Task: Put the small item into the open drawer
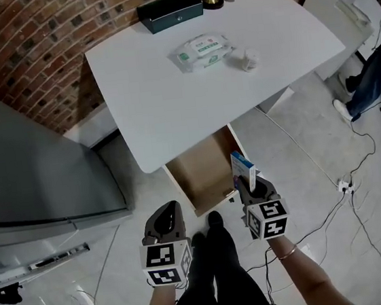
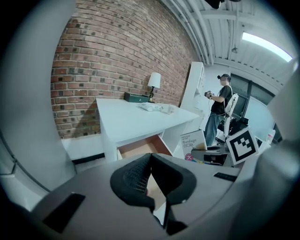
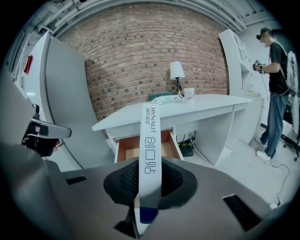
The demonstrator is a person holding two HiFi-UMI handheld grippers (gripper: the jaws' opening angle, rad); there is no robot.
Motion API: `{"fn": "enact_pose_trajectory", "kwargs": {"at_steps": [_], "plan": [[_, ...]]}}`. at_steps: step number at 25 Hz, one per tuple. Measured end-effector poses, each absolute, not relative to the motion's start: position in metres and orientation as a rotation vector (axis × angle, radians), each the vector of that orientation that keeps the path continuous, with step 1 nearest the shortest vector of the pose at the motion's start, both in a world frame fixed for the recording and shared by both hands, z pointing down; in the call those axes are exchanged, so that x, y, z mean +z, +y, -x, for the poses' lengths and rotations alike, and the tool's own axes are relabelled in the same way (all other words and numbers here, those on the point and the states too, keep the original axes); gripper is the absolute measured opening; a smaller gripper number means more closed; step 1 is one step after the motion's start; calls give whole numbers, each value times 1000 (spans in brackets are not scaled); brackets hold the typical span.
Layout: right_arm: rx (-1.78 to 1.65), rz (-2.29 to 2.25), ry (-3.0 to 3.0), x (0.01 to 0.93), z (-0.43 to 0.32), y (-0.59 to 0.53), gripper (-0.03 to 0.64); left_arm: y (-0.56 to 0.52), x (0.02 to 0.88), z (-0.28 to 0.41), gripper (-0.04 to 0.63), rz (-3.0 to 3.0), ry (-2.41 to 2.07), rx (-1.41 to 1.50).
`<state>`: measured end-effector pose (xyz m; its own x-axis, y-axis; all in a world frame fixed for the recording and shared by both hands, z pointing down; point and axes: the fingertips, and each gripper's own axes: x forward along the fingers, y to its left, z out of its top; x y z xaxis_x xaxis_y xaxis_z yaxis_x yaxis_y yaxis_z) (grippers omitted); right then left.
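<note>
A flat white and blue bandage box (image 1: 242,169) stands upright in my right gripper (image 1: 251,188), whose jaws are shut on its lower end. It hangs just right of the open wooden drawer (image 1: 203,174) under the white table's (image 1: 172,109) front edge. In the right gripper view the box's narrow edge (image 3: 150,150) rises from my right gripper (image 3: 149,187), with the drawer (image 3: 125,149) straight ahead. My left gripper (image 1: 164,221) is lower left of the drawer, shut and empty. In its own view my left gripper (image 2: 150,176) faces the drawer (image 2: 138,146), with the box (image 2: 192,140) at the right.
On the table lie a wet-wipes pack (image 1: 201,50), a small white crumpled thing (image 1: 245,59), a dark case (image 1: 169,10) and a lamp base (image 1: 212,1). A grey cabinet (image 1: 35,166) stands at the left. Cables (image 1: 345,185) run over the floor; a person (image 3: 276,79) stands at the right.
</note>
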<state>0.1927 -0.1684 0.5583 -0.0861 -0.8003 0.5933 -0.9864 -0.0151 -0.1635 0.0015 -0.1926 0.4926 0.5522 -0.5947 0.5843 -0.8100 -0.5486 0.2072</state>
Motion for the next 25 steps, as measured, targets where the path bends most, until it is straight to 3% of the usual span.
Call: {"fn": "enact_pose_trajectory", "kwargs": {"at_steps": [25], "plan": [[791, -1521, -1891, 703, -163, -241, 67, -208, 574, 22, 20, -2107, -1295, 631]]}}
